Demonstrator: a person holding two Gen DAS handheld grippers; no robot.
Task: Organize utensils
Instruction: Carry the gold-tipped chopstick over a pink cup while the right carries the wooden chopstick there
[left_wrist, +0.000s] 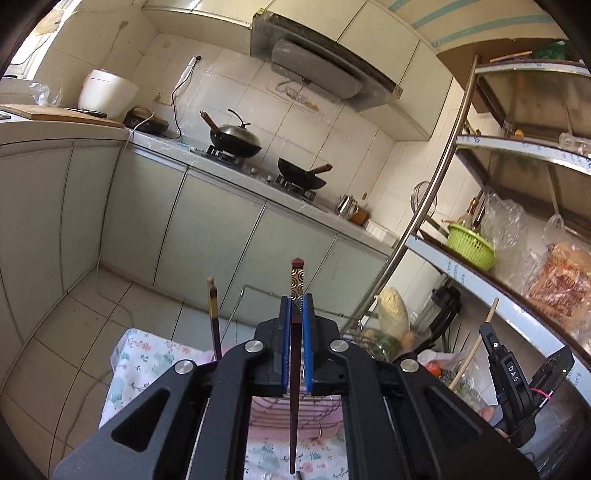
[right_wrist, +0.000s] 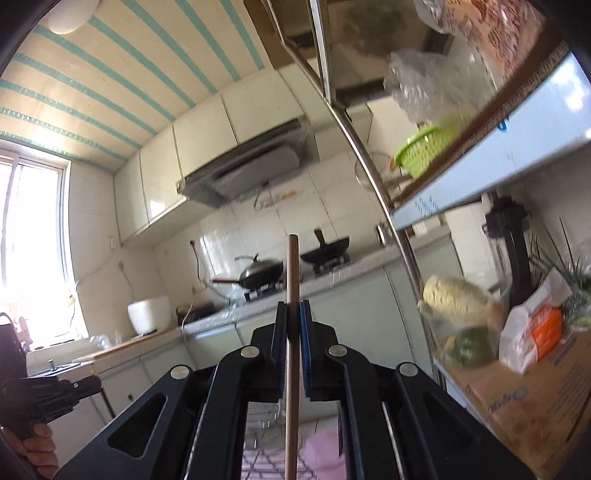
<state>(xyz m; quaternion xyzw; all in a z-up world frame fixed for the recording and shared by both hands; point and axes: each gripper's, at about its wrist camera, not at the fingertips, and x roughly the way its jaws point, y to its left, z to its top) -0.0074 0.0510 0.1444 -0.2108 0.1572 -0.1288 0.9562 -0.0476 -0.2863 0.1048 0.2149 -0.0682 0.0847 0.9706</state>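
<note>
My left gripper is shut on a dark red chopstick with a gold patterned top. It holds it upright above a wire rack on a floral cloth. Another dark chopstick stands upright to the left, its lower end hidden behind the gripper. My right gripper is shut on a plain wooden chopstick, held upright above the wire rack. The right gripper also shows in the left wrist view with its pale chopstick.
A metal shelf unit stands at the right with a green basket, bags and food. Across the tiled floor are the counter, two woks on the stove and a white rice cooker. A cardboard box sits at lower right.
</note>
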